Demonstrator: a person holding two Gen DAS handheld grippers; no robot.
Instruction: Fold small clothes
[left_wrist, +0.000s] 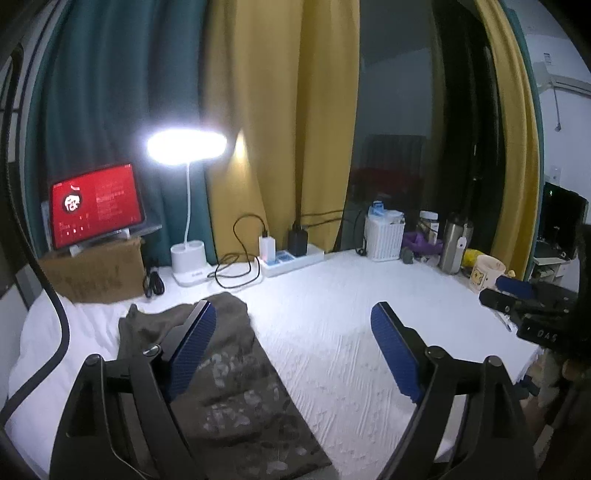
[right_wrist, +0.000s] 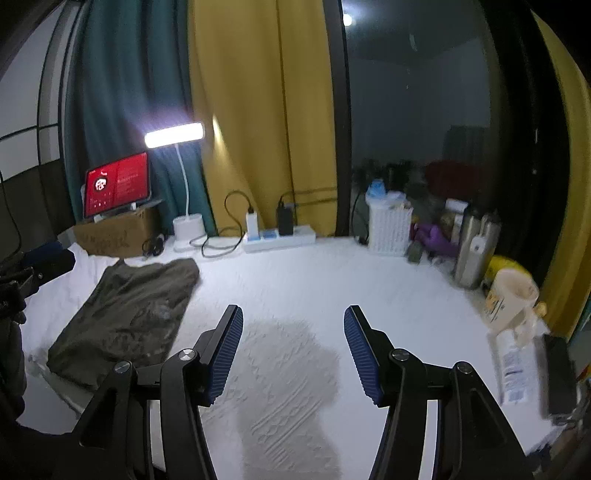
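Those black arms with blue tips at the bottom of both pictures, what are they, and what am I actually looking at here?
They are hand-held grippers, one in each of a person's hands, each with a camera looking forward along its two fingers. One picture comes from the left gripper, the other from the right gripper. Both are open, above the surface, and neither holds anything. Below them is a white textured cloth with a dark olive garment lying folded flat on its left side. Along the back stand a lit desk lamp, a tablet with a red screen on a cardboard box, a power strip with chargers, a white basket, bottles and a mug.
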